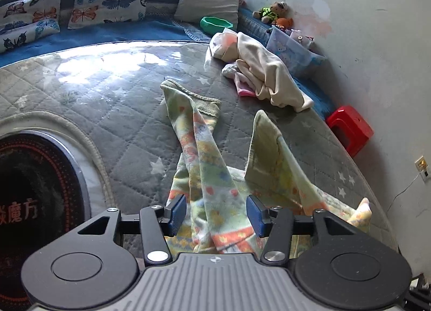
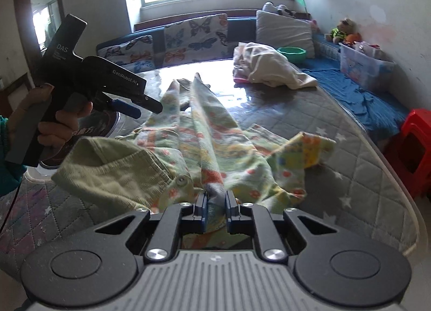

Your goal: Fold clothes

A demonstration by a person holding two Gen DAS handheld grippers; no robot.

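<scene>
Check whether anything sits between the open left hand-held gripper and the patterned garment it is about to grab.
Nothing visible does. The left hand-held gripper is open with the patterned garment directly between its pads. The right hand-held gripper already pinches the same garment. The cream clothes pile lies well beyond.

**Lettering in view**

The black handheld left gripper (image 2: 134, 107), seen from the right wrist camera, carries white print: "DAS" on its upright rear fin, with smaller lines beneath too fine to read, and "GenRobot.AI" along its side. The dark round mat with red dotted rings (image 1: 32, 203) shows red Chinese characters, "魔方" legible.
</scene>
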